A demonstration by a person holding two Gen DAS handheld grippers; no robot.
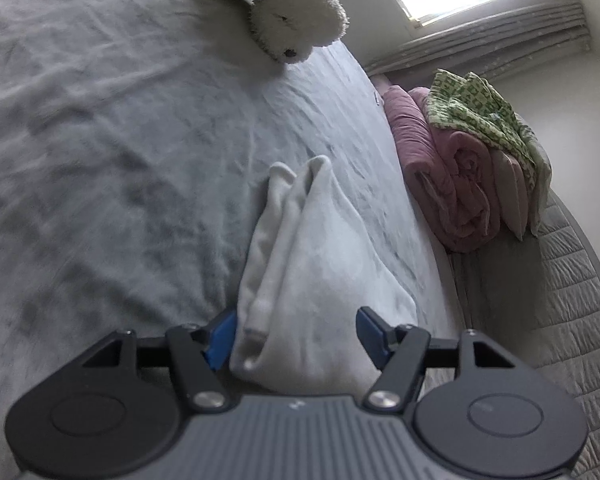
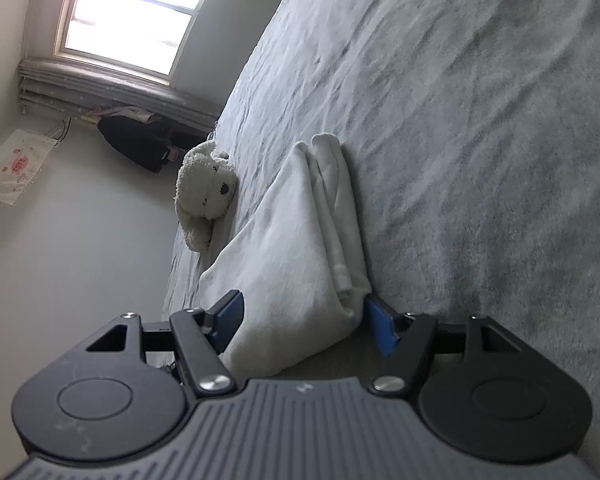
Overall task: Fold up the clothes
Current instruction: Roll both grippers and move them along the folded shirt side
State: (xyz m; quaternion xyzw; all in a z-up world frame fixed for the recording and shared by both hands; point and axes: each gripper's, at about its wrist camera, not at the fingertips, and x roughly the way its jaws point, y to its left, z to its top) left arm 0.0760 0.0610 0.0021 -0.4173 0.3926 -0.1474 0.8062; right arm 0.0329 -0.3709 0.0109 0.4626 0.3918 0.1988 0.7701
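Observation:
A white garment, folded into a long narrow bundle, lies on the grey bed sheet. My left gripper stands open at one end of it; the cloth sits between the blue pads without being pinched. In the right wrist view the same garment stretches away toward the bed's edge. My right gripper is open at its other end. One blue pad rests beside the thick folded edge, and the other is over the flat part.
A white plush dog lies on the bed beyond the garment. A rolled pink quilt topped by a green patterned cloth sits beside the bed. A bright window is beyond, with dark items below it.

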